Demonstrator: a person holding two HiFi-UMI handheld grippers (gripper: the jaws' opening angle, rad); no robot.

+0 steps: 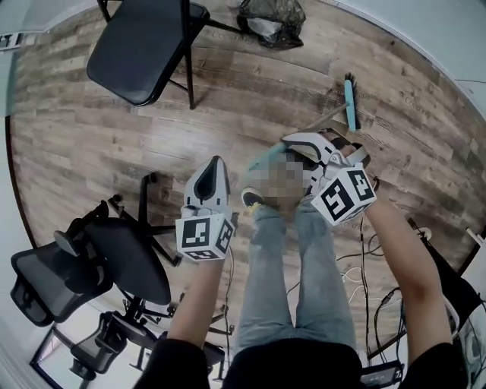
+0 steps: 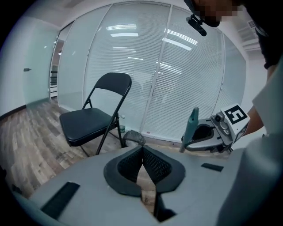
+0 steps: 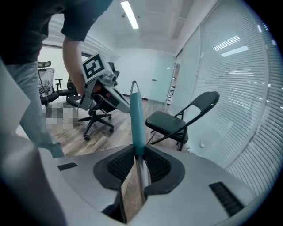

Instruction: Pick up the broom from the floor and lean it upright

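Covering the room: wood-plank floor [image 1: 91, 137], with a glass wall with white blinds [image 2: 177, 79] behind the black folding chair [image 1: 144, 53]. A black trash bag [image 1: 272, 21] lies on the floor just right of the folding chair in the head view. Black office chairs [image 1: 99, 266] stand well on the near side of the folding chair, by the person's legs, and cables [image 1: 364, 258] lie on the floor on the opposite side of the legs.

Only markings: black-and-white square markers on each gripper's cube [image 1: 345, 194].

The broom [image 1: 350, 102] has its teal head on the floor, well right of the folding chair, and its shaft slants back to the right gripper [image 1: 295, 141]. The right gripper's jaws are clamped on the broom where the teal grip meets the metal shaft, and the grip sticks out past the jaw tips. The left gripper [image 1: 216, 161] has its jaws closed with nothing between them and is held apart from the broom, on the folding-chair side of it.
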